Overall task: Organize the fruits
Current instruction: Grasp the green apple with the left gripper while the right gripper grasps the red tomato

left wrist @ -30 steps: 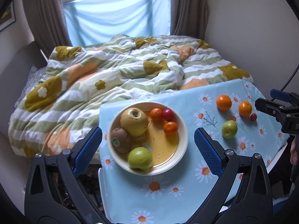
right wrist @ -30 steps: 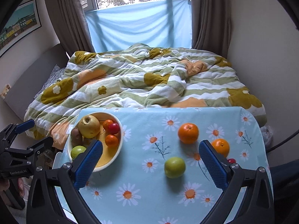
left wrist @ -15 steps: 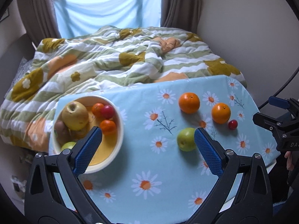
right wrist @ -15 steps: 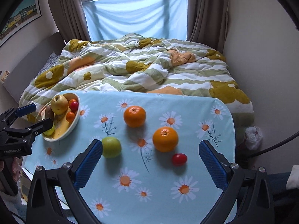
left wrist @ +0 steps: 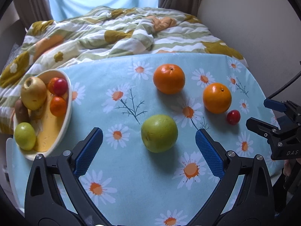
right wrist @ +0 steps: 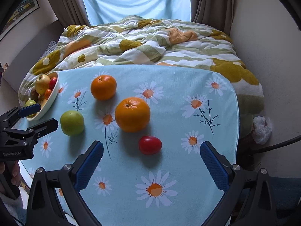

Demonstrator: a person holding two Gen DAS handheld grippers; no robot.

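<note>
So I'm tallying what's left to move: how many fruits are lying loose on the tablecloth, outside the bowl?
4: a far orange, a nearer orange, a green apple and a small red fruit beside the nearer orange.

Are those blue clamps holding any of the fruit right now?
No. The left gripper is open around the green apple without touching it, and the right gripper is open near the cherry tomato.

rumpled quilt [right wrist: 146, 43], curtains [right wrist: 210, 3] — plastic bag [right wrist: 262, 130]
</note>
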